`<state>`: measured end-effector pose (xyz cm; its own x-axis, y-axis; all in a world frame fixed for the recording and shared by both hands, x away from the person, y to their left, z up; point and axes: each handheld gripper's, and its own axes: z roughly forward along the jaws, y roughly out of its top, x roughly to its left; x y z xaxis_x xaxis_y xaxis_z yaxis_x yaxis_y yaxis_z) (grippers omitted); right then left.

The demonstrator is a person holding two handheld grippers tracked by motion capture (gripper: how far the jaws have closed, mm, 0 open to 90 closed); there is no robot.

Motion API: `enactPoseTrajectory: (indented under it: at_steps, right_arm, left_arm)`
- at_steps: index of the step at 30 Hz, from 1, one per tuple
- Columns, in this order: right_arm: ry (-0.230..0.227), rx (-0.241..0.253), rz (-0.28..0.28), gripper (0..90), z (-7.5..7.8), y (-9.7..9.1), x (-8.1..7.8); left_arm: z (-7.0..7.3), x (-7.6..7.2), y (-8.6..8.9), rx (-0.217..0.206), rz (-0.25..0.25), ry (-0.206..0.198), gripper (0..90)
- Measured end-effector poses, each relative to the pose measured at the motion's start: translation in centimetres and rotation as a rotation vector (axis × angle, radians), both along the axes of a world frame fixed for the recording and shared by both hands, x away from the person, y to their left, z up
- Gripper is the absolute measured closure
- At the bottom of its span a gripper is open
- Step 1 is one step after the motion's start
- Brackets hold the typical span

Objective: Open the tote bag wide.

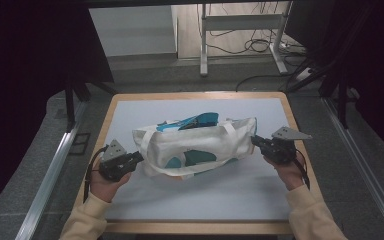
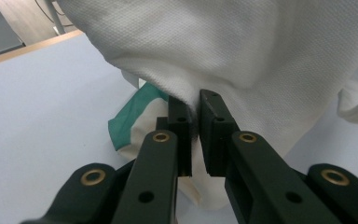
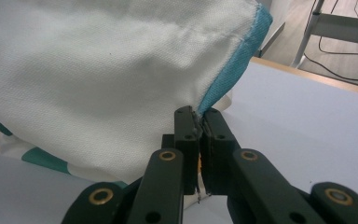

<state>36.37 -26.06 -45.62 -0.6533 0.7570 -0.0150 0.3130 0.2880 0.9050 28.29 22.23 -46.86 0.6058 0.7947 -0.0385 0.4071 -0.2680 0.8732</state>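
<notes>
Lying mid-bench with its long axis running 9 to 3 o'clock, white tote bag [image 1: 195, 146] stretching between left gripper [image 1: 139, 156], jaws clamping its 9 o'clock end, and right gripper [image 1: 254, 140], jaws pinching the 3 o'clock seam.

Looked like a lab/test room w/ a recording rig: wood-edged table [image 1: 198, 95] stood inside dark curtains [image 1: 25, 75]. Behind the table, a white metal desk frame [image 1: 240, 22] w/ loose cables [image 1: 260, 46] on bare floor; metal rails [image 1: 50, 175] beside the table.
</notes>
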Motion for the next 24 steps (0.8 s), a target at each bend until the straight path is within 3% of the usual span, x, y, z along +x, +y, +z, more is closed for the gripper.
enactPoseTrajectory:
  at_steps: [24]
  right_arm:
    - [0.094, -0.056, -0.013, 85.3, -3.3, 0.1, 0.4]
  left_arm:
    - [-2.6, 1.0, -0.3, 0.036, -0.014, 0.087, 84.9]
